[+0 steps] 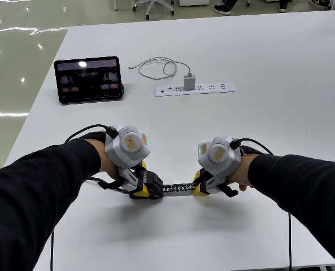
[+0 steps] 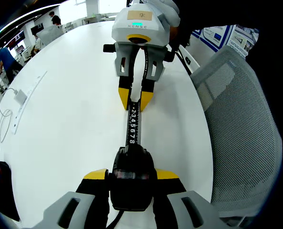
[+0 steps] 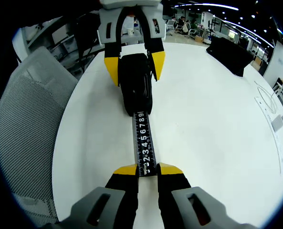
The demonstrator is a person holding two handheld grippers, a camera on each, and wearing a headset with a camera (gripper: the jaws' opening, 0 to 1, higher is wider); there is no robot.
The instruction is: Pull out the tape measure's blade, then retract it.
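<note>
The blade (image 3: pixel 141 138) is out only a short way, with the numbers one to nine showing, so I judge the pull-out step is in hand and far from done. The left gripper (image 2: pixel 131 174) is clenched on the black case (image 2: pixel 131 183). Its fingers (image 2: pixel 96 174) are open just as wide as the case, one yellow pad on each flat side, with the case low over the table (image 1: pixel 257 62). The right gripper (image 3: pixel 148 169) pinches the blade's free end. Its fingers (image 3: pixel 127 170) are almost closed, with only the thin strip between the pads. The blade runs straight from the case mouth, ahead of the left fingers, to the right fingers. Whether it touches the table I cannot tell.

Next, the right fingers need to draw away from the case along the blade's own line while the left fingers hold the case steady. A sideways pull could kink the strip or slip it from the pinch. Retraction comes after, with the end eased back toward the case.
</note>
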